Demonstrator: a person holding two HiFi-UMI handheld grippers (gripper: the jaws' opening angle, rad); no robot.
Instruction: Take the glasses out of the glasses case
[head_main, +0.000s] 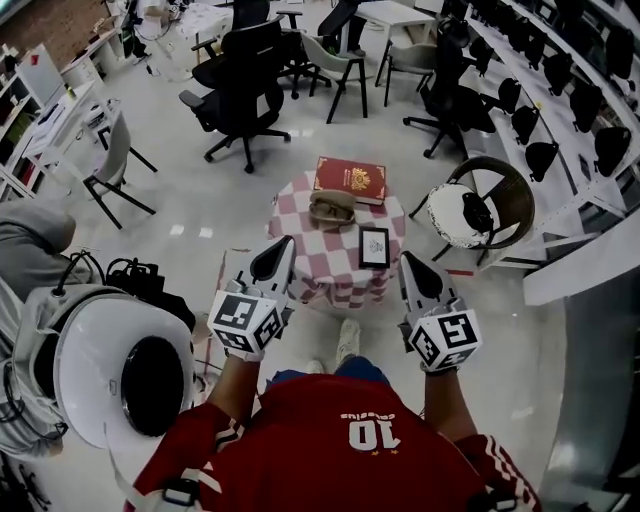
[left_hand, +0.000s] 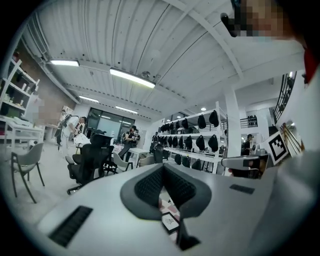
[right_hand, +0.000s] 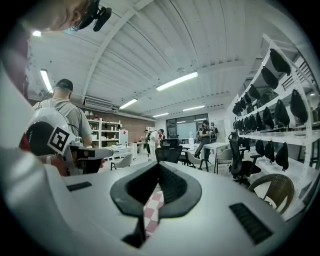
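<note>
An olive-tan glasses case (head_main: 332, 207) lies closed on a small round table with a red-and-white checked cloth (head_main: 300, 270). Behind the case is a red book (head_main: 351, 179), and a black-framed card (head_main: 374, 245) lies to its right front. My left gripper (head_main: 272, 262) hovers over the table's near left edge, clear of the case. My right gripper (head_main: 418, 280) hangs at the near right edge. Both are shut on nothing. The left gripper view shows the left gripper (left_hand: 162, 170) with the framed card (left_hand: 170, 222) below; the right gripper (right_hand: 159, 167) shows only checked cloth (right_hand: 152, 210).
A wicker chair (head_main: 480, 205) with a white cushion stands right of the table. A black office chair (head_main: 245, 85) is behind it and a grey chair (head_main: 112, 160) at far left. A person with a white round pack (head_main: 120, 365) stands close at my left.
</note>
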